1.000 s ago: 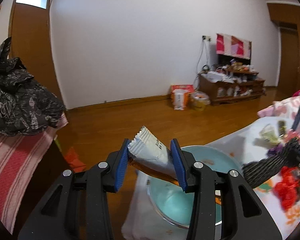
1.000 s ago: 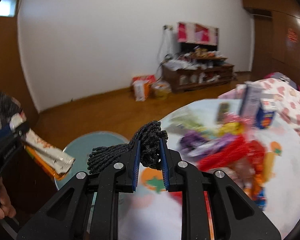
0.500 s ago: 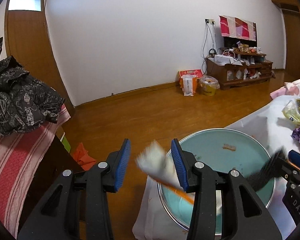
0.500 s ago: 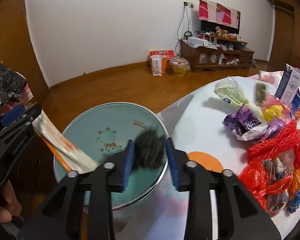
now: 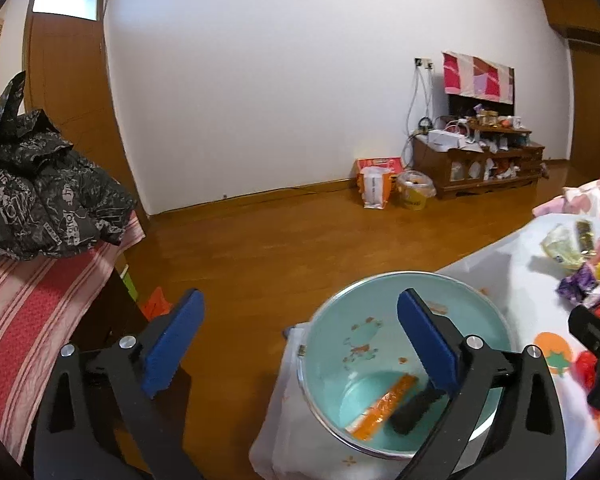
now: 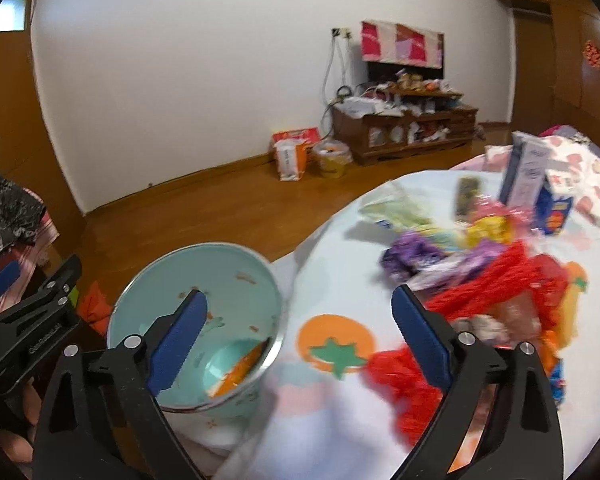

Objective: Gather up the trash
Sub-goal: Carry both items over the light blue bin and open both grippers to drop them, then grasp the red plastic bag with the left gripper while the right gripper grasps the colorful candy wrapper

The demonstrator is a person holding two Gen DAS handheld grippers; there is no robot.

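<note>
Crowding tablecloth: wrappers, carton

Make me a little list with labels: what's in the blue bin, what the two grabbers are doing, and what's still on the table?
bin: teal bin at the table's edge
in bin: orange wrapper and black knitted piece, lying side by side
left gripper: just opened, jaws wide, nothing between them
right gripper: just opened, jaws wide, holding nothing
table: pile of wrappers, red netting, cartons
</note>
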